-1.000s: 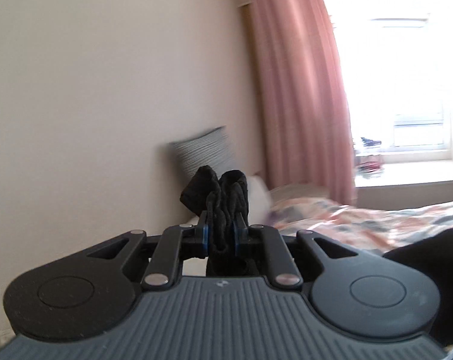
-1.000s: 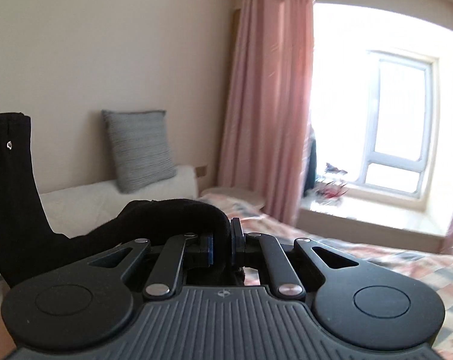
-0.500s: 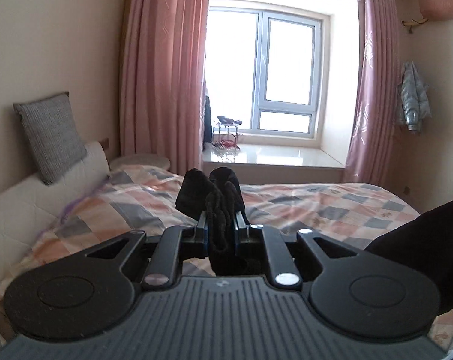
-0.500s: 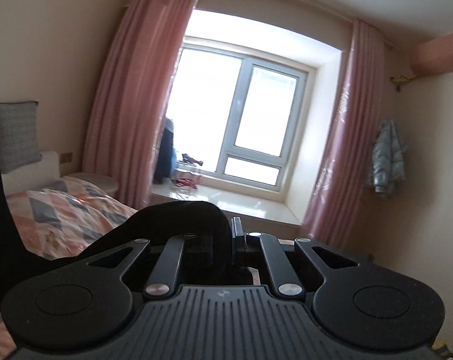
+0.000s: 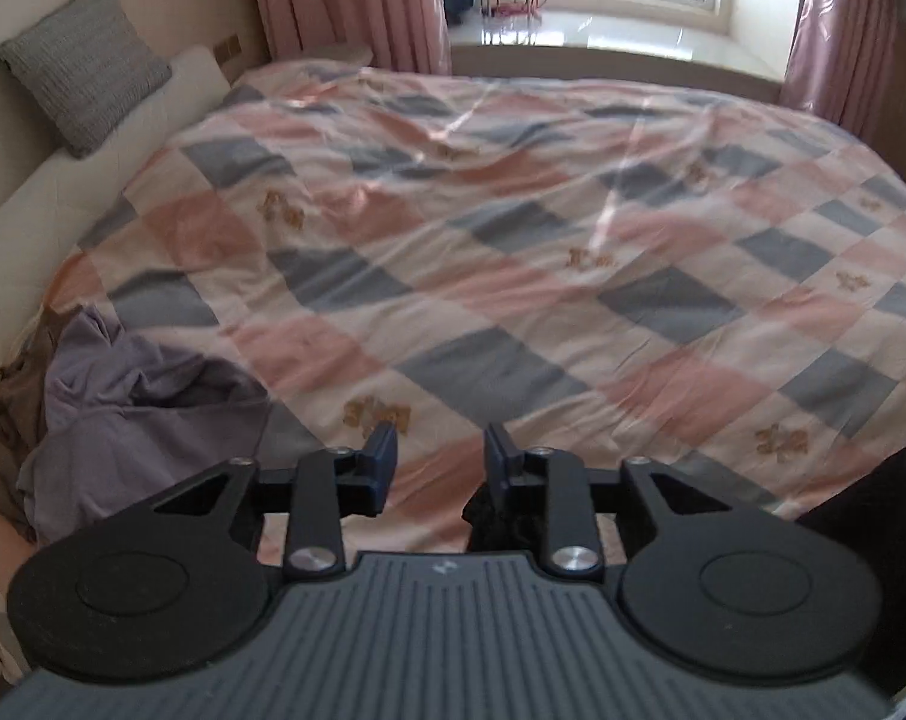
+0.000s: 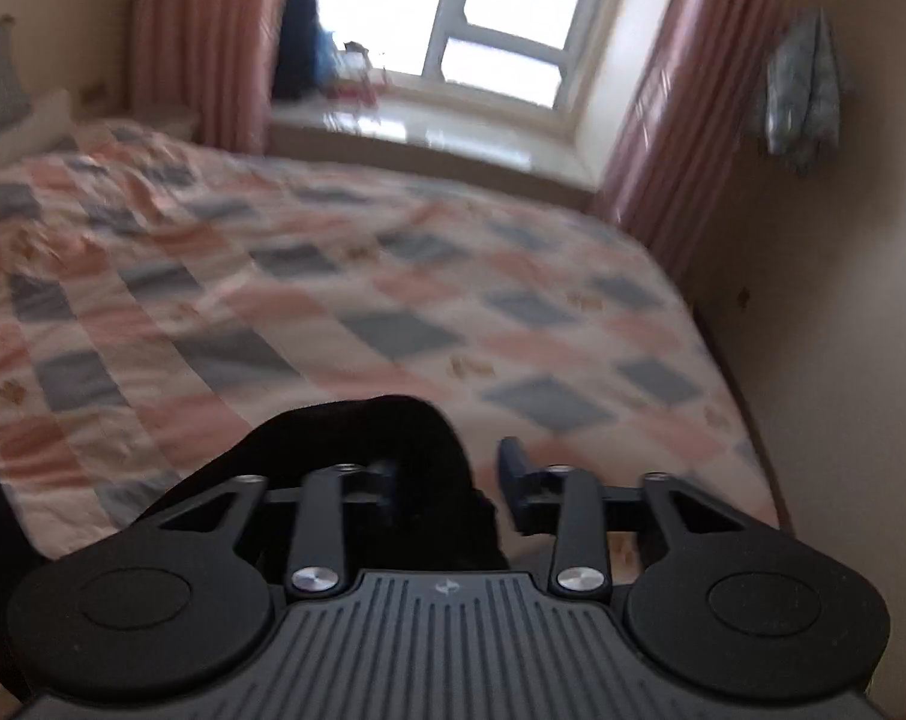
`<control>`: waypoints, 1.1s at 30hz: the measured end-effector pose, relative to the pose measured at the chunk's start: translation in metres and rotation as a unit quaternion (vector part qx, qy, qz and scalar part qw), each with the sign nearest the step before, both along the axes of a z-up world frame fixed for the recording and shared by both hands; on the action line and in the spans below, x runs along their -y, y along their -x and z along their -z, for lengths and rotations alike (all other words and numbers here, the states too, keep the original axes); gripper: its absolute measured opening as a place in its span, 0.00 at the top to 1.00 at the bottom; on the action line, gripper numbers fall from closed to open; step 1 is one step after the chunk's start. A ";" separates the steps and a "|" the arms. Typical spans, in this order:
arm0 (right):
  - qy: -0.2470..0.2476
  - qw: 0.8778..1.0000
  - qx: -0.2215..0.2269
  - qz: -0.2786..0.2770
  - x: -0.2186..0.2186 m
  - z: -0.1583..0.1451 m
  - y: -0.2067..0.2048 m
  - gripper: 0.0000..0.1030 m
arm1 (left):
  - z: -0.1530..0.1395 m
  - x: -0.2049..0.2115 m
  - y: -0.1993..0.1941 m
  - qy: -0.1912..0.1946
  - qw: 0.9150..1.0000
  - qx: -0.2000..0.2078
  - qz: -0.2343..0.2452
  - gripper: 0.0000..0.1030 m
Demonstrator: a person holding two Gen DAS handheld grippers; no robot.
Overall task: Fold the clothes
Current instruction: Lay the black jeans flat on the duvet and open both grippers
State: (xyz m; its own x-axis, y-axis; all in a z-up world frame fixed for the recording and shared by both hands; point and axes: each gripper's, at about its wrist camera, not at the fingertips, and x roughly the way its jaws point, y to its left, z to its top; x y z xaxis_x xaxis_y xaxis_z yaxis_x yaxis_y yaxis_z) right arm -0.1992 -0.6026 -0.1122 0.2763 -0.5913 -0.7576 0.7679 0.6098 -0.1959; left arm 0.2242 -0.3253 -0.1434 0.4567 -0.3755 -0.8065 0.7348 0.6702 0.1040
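Both views had swung off the wall and window and down onto the quilted bed (image 5: 513, 252); a second before, each of my tongs was clenched on the black garment (image 6: 393, 450); now both had just been opening. My left gripper (image 5: 440, 450) stood released, its jaws parted over bare quilt, with only a dark scrap of the garment showing beneath its right finger (image 5: 501, 450); whether that scrap touched the pad I could not tell. My right gripper (image 6: 453, 474) was also parted; the black garment bulged up between its jaws against the left one, with a clear gap before the right finger (image 6: 513, 462), so the pads no longer squeezed it. A crumpled lilac garment (image 5: 135, 396) lay on the bed's near left edge beside something brown (image 5: 3, 414); a grey cushion (image 5: 81, 66) leaned at the headboard.
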 end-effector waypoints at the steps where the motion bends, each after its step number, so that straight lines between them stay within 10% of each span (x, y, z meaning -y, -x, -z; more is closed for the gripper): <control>1: -0.034 0.999 -0.016 0.022 0.022 0.027 -0.002 0.53 | 0.007 -0.001 0.002 -0.002 1.000 -0.005 0.003 0.79; 6: -0.107 0.992 -0.030 0.066 0.039 0.092 0.022 0.44 | 0.020 -0.022 0.080 0.001 0.998 -0.020 0.056 0.71; 15: -0.144 0.975 0.098 0.141 -0.076 0.043 0.134 0.30 | 0.011 -0.079 0.155 -0.027 0.994 -0.033 0.098 0.70; 33: -0.115 0.969 0.163 0.146 -0.252 0.002 0.147 0.16 | -0.039 -0.173 0.197 -0.031 0.991 0.042 0.126 0.66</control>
